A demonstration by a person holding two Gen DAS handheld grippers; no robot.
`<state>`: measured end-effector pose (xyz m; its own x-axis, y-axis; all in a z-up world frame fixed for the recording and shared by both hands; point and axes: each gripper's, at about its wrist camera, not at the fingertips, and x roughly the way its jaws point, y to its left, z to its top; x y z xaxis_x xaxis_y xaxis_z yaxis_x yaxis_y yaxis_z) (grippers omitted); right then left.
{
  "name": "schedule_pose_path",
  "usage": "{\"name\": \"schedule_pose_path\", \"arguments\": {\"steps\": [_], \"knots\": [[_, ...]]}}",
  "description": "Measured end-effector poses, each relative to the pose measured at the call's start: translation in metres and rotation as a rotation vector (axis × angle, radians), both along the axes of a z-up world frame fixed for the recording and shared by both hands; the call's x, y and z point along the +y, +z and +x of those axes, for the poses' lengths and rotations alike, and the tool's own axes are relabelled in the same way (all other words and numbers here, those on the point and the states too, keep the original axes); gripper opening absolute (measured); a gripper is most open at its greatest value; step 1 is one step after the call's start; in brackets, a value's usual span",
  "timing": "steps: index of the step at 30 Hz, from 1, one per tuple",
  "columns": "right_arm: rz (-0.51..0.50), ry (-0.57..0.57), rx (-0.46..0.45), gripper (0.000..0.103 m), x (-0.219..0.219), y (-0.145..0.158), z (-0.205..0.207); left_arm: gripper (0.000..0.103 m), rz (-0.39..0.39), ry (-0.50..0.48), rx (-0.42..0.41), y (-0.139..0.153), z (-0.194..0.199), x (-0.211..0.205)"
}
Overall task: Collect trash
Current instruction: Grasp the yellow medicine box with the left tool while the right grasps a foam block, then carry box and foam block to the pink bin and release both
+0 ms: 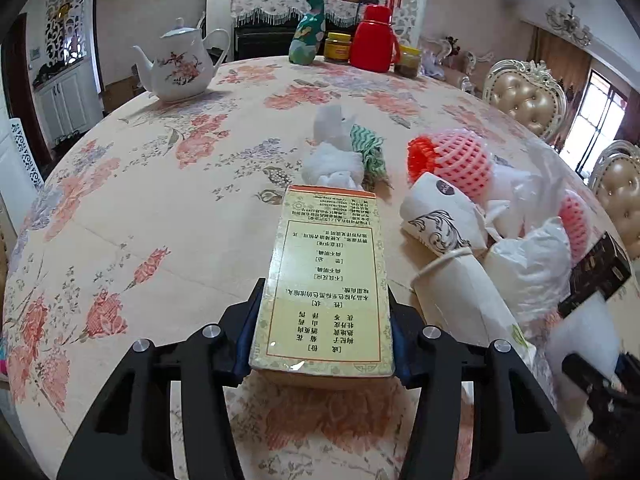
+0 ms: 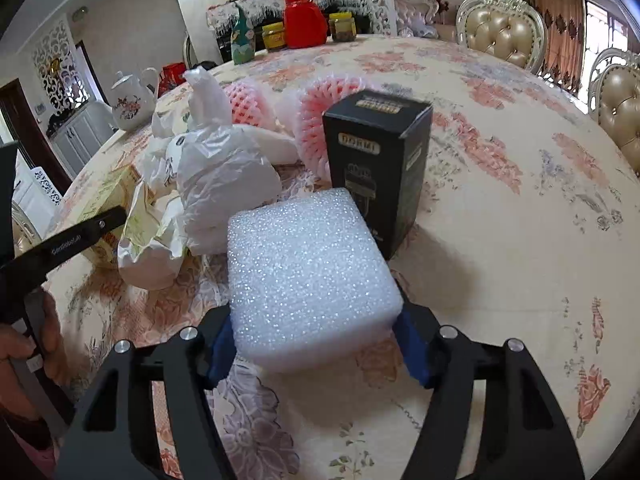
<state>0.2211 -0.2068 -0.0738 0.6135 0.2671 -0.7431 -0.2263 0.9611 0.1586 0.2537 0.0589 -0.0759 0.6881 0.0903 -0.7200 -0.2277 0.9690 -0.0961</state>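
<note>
Claws are seen closed on trash at the near edge of the floral-clothed worktop [image 1: 168,208]. The left claw [image 1: 324,344] is clamped on the near end of a yellow printed carton [image 1: 324,276], its blue pads pressed against the two long sides; the carton is tilted, with its near end lifted off the cloth and its far end toward the middle of the worktop. The right claw [image 2: 316,340] is clamped on a white foam block [image 2: 308,272], which is squeezed between the pads and held clear of the cloth. Just behind the block a black box [image 2: 376,164] stands upright. Beside the carton, toward the right edge, a crushed paper cup [image 1: 464,292] and a crumpled patterned paper cup [image 1: 440,220] lie among white plastic bags [image 1: 528,264]. Beyond these, pink foam fruit nets [image 1: 460,156] are heaped, one with an orange rim. Past the carton's far end a wad of white tissue [image 1: 332,156] is found touching a green zigzag wrapper [image 1: 370,152]. At the far left edge a white floral teapot [image 1: 180,66] is set. At the far edge a red flask [image 1: 374,38], two jars [image 1: 337,47] and a green patterned bag [image 1: 308,36] are grouped. Cushioned chairs [image 1: 524,96] are placed along the right edge.
</note>
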Motion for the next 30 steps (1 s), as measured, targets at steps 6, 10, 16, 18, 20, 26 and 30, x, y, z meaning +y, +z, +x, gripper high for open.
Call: {"name": "schedule_pose_path", "arguments": {"steps": [6, 10, 16, 18, 20, 26, 30], "knots": [[-0.004, -0.044, -0.169, 0.063, -0.006, 0.021, -0.033, 0.050, 0.025, -0.032, -0.116, 0.023, -0.042, -0.009], [0.028, -0.065, -0.203, 0.063, -0.014, 0.026, -0.056, 0.050, 0.037, -0.104, -0.237, 0.042, -0.078, -0.027], [0.040, -0.105, -0.282, 0.063, -0.035, 0.040, -0.090, 0.050, 0.043, -0.206, -0.316, 0.053, -0.105, -0.061], [0.042, -0.124, -0.307, 0.063, -0.043, 0.044, -0.102, 0.050, 0.042, -0.241, -0.325, 0.055, -0.110, -0.073], [0.041, -0.153, -0.333, 0.064, -0.054, 0.049, -0.114, 0.050, 0.038, -0.276, -0.334, 0.056, -0.116, -0.085], [0.035, -0.224, -0.394, 0.064, -0.085, 0.060, -0.141, 0.050, 0.063, -0.379, -0.373, 0.059, -0.128, -0.126], [0.037, -0.260, -0.424, 0.064, -0.106, 0.064, -0.156, 0.050, 0.090, -0.454, -0.399, 0.060, -0.134, -0.157]]}}
